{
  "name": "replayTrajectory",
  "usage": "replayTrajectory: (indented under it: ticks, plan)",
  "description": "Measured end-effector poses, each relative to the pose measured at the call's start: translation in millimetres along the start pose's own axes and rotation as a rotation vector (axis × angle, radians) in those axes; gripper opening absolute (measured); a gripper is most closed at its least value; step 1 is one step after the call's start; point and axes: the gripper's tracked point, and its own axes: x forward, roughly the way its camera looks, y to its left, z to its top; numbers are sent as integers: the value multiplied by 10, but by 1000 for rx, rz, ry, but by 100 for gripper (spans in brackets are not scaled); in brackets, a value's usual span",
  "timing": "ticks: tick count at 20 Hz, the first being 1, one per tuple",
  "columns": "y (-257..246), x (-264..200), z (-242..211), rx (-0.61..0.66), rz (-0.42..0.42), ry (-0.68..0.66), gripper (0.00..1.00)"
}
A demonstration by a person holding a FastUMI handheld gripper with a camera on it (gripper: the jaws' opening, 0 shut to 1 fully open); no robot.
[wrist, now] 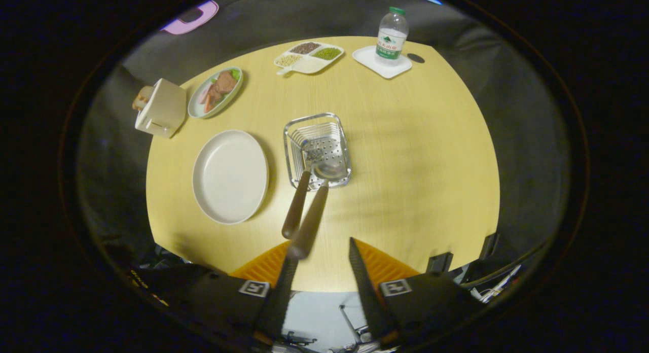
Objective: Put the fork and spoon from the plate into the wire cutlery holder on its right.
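Nearest, two-finger gripper (320,272) with jaws set well apart, nothing between them; left fingertip (289,264) close to the handle ends, contact not discernible. Just ahead, brown-handled metal spoon (310,218) and brown-handled metal fork (298,201), side by side, heads resting inside the rectangular wire cutlery holder (318,150), handles slanting out over its near rim toward the fingers. Left of the holder, round white plate (230,176), bare, on the pale yellow wooden table (416,155). Farther left, cream box-shaped toaster (161,108) at the table edge, beside a light green dish of meat and vegetables (215,92). Beyond, white divided tray of beans (309,57); clear plastic water bottle (391,36) upright on a small white square tray (383,64).
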Motion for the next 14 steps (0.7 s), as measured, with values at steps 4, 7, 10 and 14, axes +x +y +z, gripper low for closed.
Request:
replayTrajectory:
  ticks: [4,7,10,14]
  plan:
    - [44,-153,52,-2,15,-105,65]
    - [171,-363,105,20,51,-201,83]
    - [391,-632,258,64,112,-359,89]
    - [722,-1002,490,62,169,-589,90]
